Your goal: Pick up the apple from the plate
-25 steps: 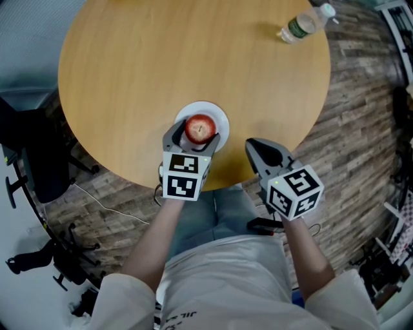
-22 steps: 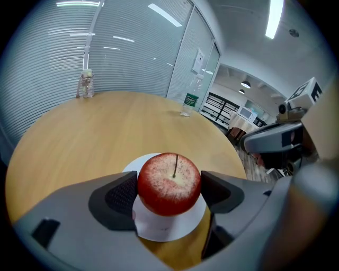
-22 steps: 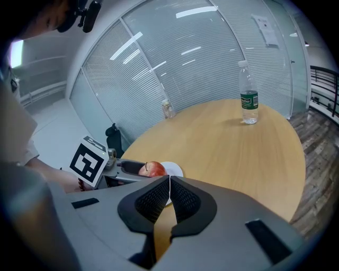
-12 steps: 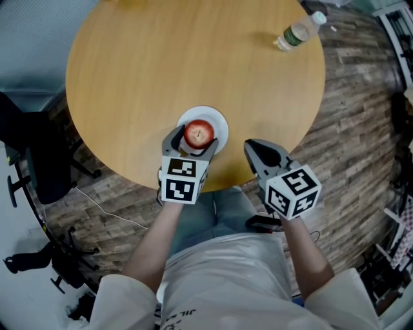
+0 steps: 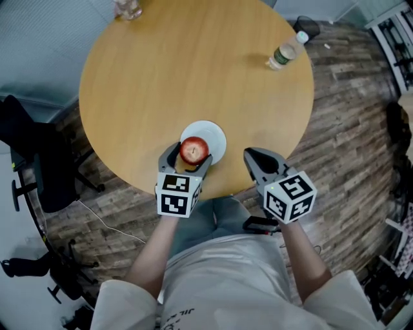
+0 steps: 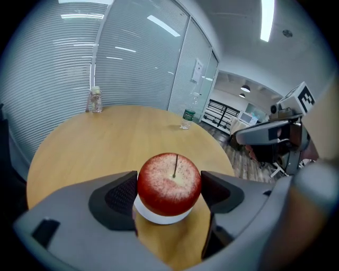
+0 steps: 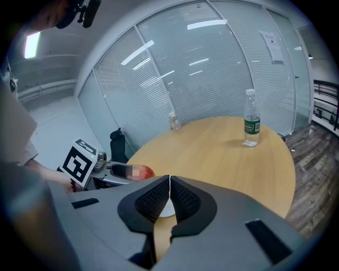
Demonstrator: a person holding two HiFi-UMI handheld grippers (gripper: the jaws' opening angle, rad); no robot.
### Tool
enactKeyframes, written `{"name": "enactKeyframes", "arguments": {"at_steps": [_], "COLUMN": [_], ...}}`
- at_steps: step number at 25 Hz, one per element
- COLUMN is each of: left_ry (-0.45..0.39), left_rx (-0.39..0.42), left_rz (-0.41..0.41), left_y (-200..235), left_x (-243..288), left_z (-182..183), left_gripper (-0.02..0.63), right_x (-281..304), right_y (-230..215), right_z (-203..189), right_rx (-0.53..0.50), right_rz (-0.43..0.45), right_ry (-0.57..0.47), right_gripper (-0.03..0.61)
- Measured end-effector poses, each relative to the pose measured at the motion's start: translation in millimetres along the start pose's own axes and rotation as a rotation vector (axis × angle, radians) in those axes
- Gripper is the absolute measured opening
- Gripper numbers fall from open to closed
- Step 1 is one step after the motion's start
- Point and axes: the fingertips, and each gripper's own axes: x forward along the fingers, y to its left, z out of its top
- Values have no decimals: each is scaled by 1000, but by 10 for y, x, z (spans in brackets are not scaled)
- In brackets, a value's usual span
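Note:
A red apple (image 5: 194, 149) with a thin stem sits between the jaws of my left gripper (image 5: 189, 155), which is shut on it, both pads touching its sides. In the left gripper view the apple (image 6: 169, 182) fills the gap and the white plate (image 6: 163, 216) shows just beneath it. The plate (image 5: 213, 136) lies near the front edge of the round wooden table (image 5: 193, 71), and the apple overlaps its near left rim. My right gripper (image 5: 257, 158) is shut on nothing at the table's front edge, right of the plate; its pads (image 7: 183, 200) meet.
A clear water bottle (image 5: 282, 51) stands at the table's far right edge. A small glass jar (image 5: 128, 8) stands at the far left rim. A black office chair (image 5: 39, 161) is on the floor to the left. Wood-plank flooring surrounds the table.
The apple, first centred on the plate, has come toward me with the left gripper and now overlaps the plate's near rim. The right gripper has stayed put.

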Motion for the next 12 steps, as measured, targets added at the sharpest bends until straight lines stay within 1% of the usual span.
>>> {"name": "enactKeyframes", "arguments": {"at_steps": [3,7,12], "left_ry": [-22,-61,-107], "left_rx": [5,65,57], "left_rz": [5,8,-24], "left_y": [8,-51,-139], "left_x": [-154,-366,-575], "left_z": [55,171,267], "left_gripper": [377,377,377], "right_x": [-77,-189,-259], "right_y": [17,34,97], "right_z": [80,180,262], "right_rx": [-15,-31,-37], "right_rz": [-6,-14,-19], "right_ry": [-18,-47,-73], "right_gripper": [31,31,31]}}
